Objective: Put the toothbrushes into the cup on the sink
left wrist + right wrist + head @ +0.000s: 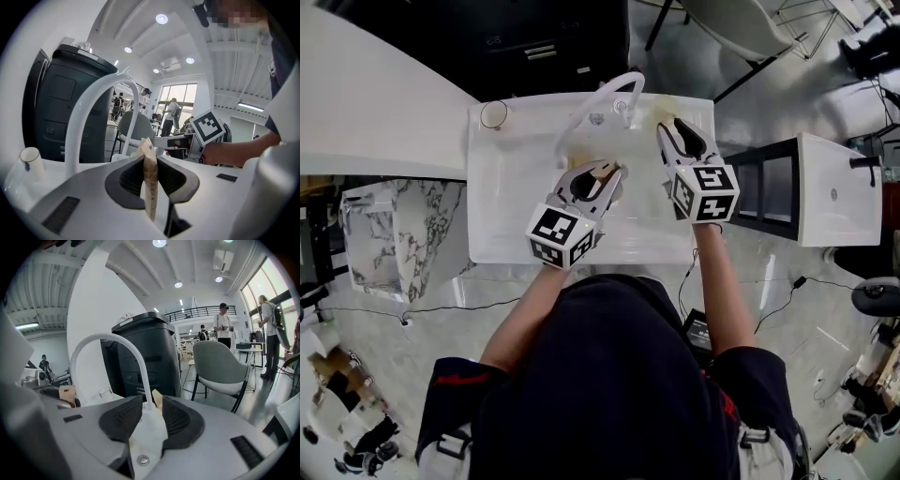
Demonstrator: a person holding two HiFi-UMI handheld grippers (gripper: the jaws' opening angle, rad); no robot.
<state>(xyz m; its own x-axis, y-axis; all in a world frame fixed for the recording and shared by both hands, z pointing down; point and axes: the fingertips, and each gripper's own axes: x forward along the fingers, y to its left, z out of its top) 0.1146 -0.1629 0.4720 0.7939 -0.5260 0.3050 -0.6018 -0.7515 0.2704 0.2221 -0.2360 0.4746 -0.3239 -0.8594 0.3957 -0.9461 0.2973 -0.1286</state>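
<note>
My left gripper [612,174] hangs over the white sink's [511,216] basin, shut on a tan wooden toothbrush [150,187] that stands on edge between its pads. My right gripper [672,126] is at the sink's back right, beside the faucet, shut on a second tan toothbrush [157,398] whose tip pokes up between the pads. A clear glass cup [494,114] stands on the sink's back left corner. It also shows in the left gripper view as the cup [31,160], and in the right gripper view as the cup [105,394] behind the faucet.
A white arched faucet [602,96] rises from the middle of the sink's back rim, between the cup and my right gripper. A dark cabinet [70,103] stands behind the sink. Right of the sink are a black shelf [769,187] and another white basin [834,192].
</note>
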